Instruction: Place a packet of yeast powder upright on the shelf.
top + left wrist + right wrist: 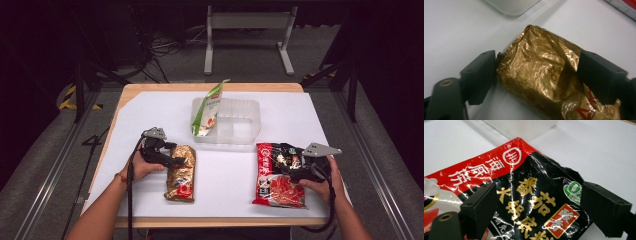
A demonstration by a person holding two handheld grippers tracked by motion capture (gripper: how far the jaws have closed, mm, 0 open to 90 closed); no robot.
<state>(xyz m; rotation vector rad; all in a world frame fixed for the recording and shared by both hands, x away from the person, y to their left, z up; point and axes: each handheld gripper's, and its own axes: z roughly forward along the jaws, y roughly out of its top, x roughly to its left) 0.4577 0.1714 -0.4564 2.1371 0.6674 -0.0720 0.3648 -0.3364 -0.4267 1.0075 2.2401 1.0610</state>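
At the lower centre-left of the high view the gold packet (180,173) is seen lying flat on the white sheet (225,185), its long axis running up and down the frame. The left gripper (172,154) is set against its upper left edge; in the left gripper view the packet's near end (541,75) is straddled by the spread jaws, one pad at its crumpled corner, yet no firm pinch can be made out. At lower right the red packet (279,175) lies likewise lengthwise, and the right gripper (300,167) rests over its right edge with jaws apart, the packet (529,202) beneath them. Farther up, a clear tray (240,122) holds an upright green pouch (207,111). Each packet is judged nearest its own hand.
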